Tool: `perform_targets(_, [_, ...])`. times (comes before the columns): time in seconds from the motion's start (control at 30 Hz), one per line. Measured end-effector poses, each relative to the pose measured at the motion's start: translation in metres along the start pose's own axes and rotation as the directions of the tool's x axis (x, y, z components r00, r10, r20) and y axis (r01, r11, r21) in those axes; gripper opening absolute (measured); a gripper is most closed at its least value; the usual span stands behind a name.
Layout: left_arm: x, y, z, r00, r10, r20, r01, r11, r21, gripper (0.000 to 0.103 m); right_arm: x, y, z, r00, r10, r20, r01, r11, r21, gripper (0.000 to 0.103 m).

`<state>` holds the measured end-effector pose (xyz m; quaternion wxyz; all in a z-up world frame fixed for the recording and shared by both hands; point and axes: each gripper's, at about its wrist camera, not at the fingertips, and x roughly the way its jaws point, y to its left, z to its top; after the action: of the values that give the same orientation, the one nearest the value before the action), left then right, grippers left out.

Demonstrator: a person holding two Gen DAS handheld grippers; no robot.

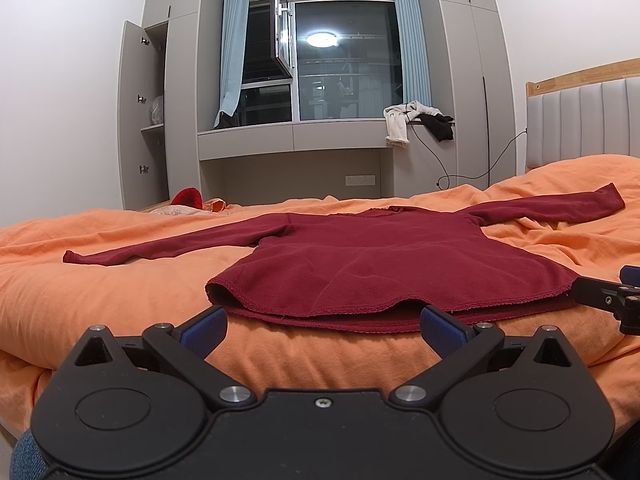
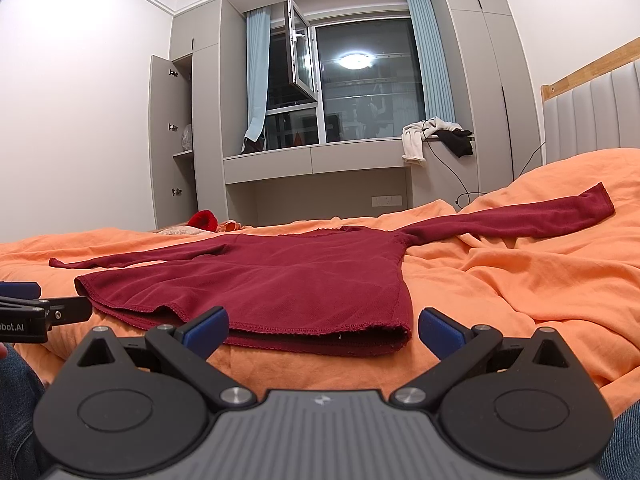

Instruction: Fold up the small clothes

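Dark red knit long-sleeved top lay flat mid-frame on the rumpled orange bedsheet, sleeves spread out. Both the left gripper and right gripper sat released, jaws wide, empty, just below the hem. My worry was a pinch catching only the top layer, or bedsheet too, since the hem gaped.

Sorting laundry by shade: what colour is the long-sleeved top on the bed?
Dark red, plain, no pattern: the top, clearest in the left wrist view.
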<state>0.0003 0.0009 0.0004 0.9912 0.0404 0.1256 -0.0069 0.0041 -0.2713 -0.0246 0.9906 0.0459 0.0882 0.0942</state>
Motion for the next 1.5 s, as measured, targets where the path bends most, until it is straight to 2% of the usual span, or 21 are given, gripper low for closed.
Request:
perform_targets(0.57, [0.005, 0.004, -0.005, 1.000, -0.001, -0.003, 0.001, 1.000, -0.003, 0.102, 0.001, 0.000, -0.003, 1.000, -0.003, -0.006, 0.003, 1.000, -0.005, 0.103])
perform_targets(0.87, [0.011, 0.006, -0.006, 0.999, 0.001, -0.039, -0.001, 1.000, -0.005, 0.102, 0.006, -0.001, 0.003, 0.998, -0.002, -0.059, 0.003, 1.000, 0.013, 0.103])
perform_targets(0.97, [0.014, 0.007, -0.002, 0.998, -0.007, -0.058, 0.005, 1.000, -0.031, 0.102, 0.009, -0.005, 0.010, 0.996, -0.019, -0.090, 0.023, 0.999, 0.039, 0.103])
perform_targets(1.17, [0.017, 0.006, 0.005, 0.999, -0.019, -0.047, 0.016, 0.998, -0.060, 0.102, 0.019, -0.016, 0.029, 0.989, -0.081, -0.127, 0.085, 0.996, 0.028, 0.103])
perform_targets(1.3, [0.027, 0.002, 0.015, 0.997, -0.021, -0.079, 0.016, 0.997, -0.069, 0.102, 0.035, -0.030, 0.042, 0.984, -0.080, -0.157, 0.090, 0.994, 0.055, 0.103])
perform_targets(1.5, [0.054, -0.003, 0.041, 0.994, -0.003, -0.108, -0.004, 0.998, -0.067, 0.102, 0.051, -0.059, 0.063, 0.986, -0.102, -0.132, 0.111, 0.991, 0.069, 0.103])
